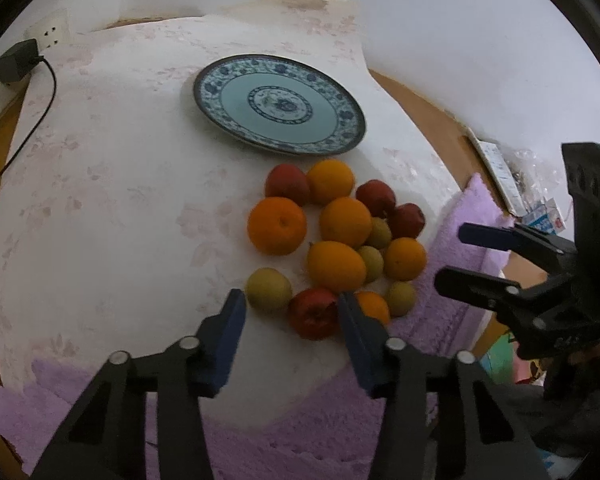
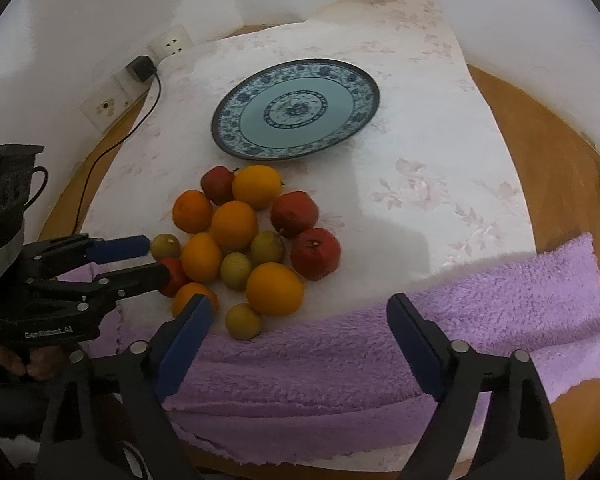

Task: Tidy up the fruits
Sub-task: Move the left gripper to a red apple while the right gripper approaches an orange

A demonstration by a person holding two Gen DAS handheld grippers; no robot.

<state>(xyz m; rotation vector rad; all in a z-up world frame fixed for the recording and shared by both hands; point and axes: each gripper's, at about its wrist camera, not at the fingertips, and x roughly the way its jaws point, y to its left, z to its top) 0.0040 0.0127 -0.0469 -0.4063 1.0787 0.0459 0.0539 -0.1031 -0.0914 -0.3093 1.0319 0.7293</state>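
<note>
A pile of fruit lies on the white floral cloth: oranges [image 1: 277,225], red apples [image 1: 287,184] and small green-yellow fruits [image 1: 269,289]. Behind it sits an empty blue patterned plate [image 1: 340,130] [image 2: 236,122]. My left gripper [image 1: 292,312] is open at the pile's near edge. A red apple [image 1: 314,314] [image 2: 177,276] lies between its blue pads, close to the right pad, and the left pad stands apart from it. My right gripper [image 2: 300,314] [image 1: 452,258] is open over the purple towel [image 2: 480,292], with an orange [image 2: 275,288] and a green fruit [image 2: 243,321] just ahead of its left finger.
The cloth covers a round wooden table [image 2: 540,148] against a white wall. A black adapter [image 2: 141,68] is plugged in at the back left, its cable trailing along the table edge. Packets and a box [image 1: 500,168] lie at the right. A hand [image 2: 32,364] holds the left gripper.
</note>
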